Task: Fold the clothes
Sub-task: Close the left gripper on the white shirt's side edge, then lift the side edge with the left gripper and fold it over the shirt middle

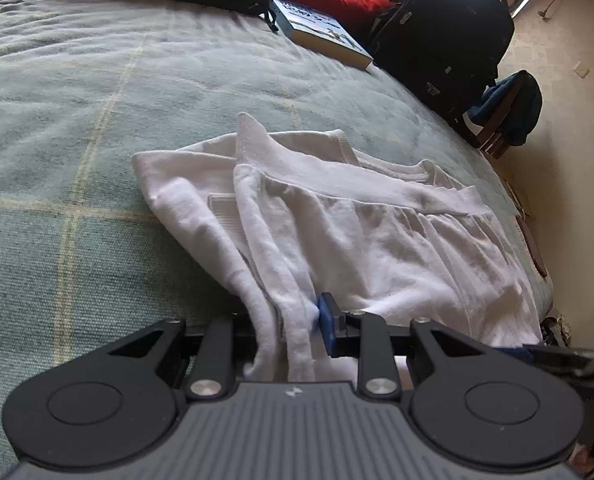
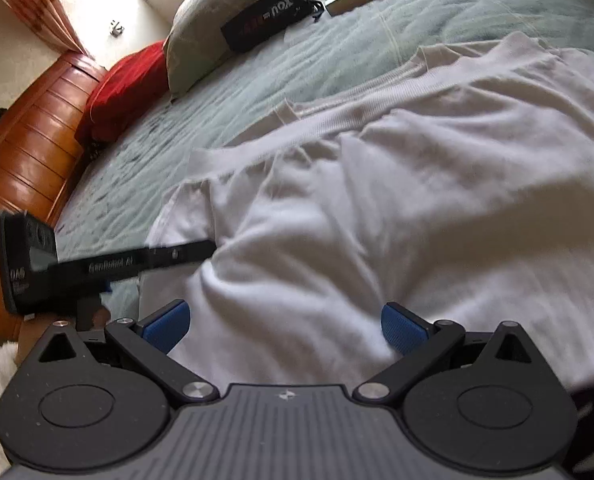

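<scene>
On the left, our left claw [image 1: 293, 320] is clenched on a bunched edge of the white shirt [image 1: 337, 220]; the cloth runs between the blue pad [image 1: 328, 320] and the other side of the claw, which is hidden by the folds. The shirt lies on the bed [image 1: 77, 160], close to its right edge, with its ribbed hem turned up and many wrinkles over it.

We judge that the shirt is light, soft and limp. It will not keep any shape, and it will sag and drag on the rough blanket if only one point is lifted. It does not look slippery and it is not fragile, so a firm pinch does no harm.

On the right, our right claw [image 2: 285, 330] is released: its two blue pads stand wide apart above the cloth and press on nothing. The picture is blurred here. We think the best hold for it is the thicker bottom edge or a seam near the corner, opposite to the left grip, so both claws can stretch the edge flat before the fold.
</scene>
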Demonstrator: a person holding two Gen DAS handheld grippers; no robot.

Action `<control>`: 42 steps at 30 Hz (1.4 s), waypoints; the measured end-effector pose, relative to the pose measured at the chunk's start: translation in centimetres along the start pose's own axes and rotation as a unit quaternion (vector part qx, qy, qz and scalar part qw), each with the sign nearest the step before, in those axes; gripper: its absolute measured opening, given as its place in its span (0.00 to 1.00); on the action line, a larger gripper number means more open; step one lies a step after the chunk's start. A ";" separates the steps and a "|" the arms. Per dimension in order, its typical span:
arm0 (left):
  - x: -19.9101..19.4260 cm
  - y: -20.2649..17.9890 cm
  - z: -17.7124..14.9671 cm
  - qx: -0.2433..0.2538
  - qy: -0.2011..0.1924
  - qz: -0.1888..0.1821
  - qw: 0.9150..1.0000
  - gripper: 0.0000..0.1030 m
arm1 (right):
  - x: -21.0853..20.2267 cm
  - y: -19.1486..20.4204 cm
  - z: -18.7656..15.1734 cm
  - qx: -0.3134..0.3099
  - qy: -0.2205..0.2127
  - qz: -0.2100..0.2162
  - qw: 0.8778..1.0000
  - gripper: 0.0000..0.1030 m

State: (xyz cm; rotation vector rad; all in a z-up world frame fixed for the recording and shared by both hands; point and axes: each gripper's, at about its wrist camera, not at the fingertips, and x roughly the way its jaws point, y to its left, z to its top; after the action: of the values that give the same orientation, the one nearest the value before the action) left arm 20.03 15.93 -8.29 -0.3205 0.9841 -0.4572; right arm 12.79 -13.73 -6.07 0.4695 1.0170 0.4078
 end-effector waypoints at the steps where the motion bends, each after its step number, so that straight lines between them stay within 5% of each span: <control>1: 0.0 -0.1 0.0 0.001 0.001 0.003 1.000 0.26 | -0.2 0.0 -0.2 0.001 0.003 -0.001 1.000 1.00; 17: -0.2 -1.8 1.0 0.001 0.024 0.046 0.999 0.23 | -3.4 -1.1 -0.6 -0.024 -0.016 -0.014 0.999 1.00; 25: -0.5 -4.8 1.8 0.039 0.037 0.102 0.993 0.17 | -5.3 -2.7 -0.3 -0.033 -0.048 -0.011 0.998 1.00; 42: -2.5 -10.2 4.3 0.074 0.013 0.096 0.993 0.14 | -7.2 -5.7 0.1 -0.010 -0.091 -0.006 0.996 1.00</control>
State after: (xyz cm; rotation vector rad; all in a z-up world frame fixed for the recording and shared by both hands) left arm 20.26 8.69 0.39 -0.0853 0.9902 -0.3578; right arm 10.07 -22.32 -4.05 0.4729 0.8380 0.3567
